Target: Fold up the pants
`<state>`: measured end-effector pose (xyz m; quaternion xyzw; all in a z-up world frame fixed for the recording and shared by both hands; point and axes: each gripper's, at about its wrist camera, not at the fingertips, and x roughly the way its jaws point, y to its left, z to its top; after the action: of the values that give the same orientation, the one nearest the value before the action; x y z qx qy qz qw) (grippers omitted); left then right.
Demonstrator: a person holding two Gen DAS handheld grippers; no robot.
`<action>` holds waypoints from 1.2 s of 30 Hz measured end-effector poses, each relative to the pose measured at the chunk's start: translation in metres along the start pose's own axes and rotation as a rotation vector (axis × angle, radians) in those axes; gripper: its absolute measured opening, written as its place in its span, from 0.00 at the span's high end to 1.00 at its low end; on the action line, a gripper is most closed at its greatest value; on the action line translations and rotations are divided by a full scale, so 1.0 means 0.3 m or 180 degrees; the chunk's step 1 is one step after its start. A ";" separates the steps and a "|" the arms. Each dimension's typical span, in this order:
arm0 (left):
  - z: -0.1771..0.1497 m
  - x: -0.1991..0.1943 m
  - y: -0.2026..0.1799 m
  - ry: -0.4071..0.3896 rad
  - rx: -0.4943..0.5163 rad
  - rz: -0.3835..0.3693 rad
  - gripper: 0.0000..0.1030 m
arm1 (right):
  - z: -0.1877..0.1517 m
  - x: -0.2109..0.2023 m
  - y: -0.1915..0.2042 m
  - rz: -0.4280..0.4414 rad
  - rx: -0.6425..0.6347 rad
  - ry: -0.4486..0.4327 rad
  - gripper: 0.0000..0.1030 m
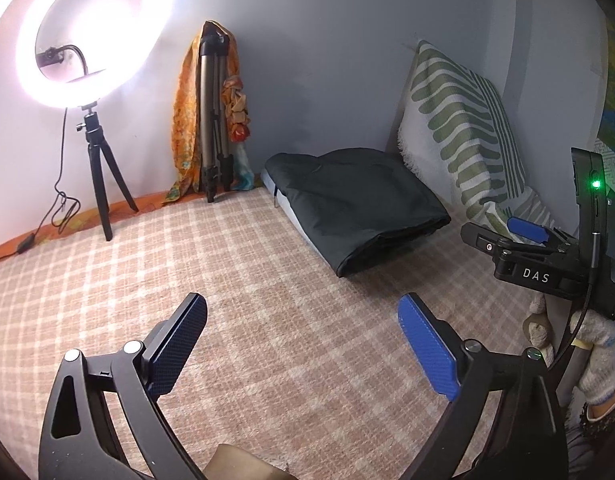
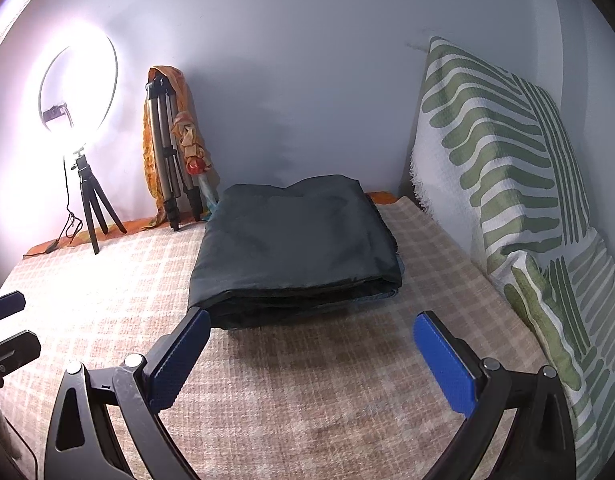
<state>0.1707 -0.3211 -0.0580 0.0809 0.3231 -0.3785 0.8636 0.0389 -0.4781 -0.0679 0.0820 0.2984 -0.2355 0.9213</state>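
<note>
The dark folded fabric pants lie on the beige checked bed cover. Left gripper and right gripper hover with jaws spread wide, holding nothing.

Dark pants, folded, flat on bed

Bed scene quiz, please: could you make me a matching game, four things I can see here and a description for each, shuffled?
Things:
1. pants
2. ring light
3. pillow
4. silver tripod

Descriptions:
A. draped with an orange cloth
B. green and white, leaning on the wall
C. dark, folded on the checked bedcover
D. glowing, on a small black stand

Pairs: 1-C, 2-D, 3-B, 4-A
</note>
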 end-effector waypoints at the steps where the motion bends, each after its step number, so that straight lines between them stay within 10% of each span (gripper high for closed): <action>1: 0.001 0.001 -0.001 0.0007 0.0016 0.0033 0.06 | -0.001 0.000 0.002 0.0006 -0.0005 0.0002 0.00; 36: -0.022 0.005 -0.014 0.0086 0.0106 0.0011 0.06 | -0.026 0.013 0.000 -0.0011 -0.0046 0.0020 0.00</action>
<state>0.1653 -0.3225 -0.0636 0.1010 0.3283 -0.3811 0.8584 0.0377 -0.4774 -0.0766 0.0755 0.3031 -0.2347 0.9205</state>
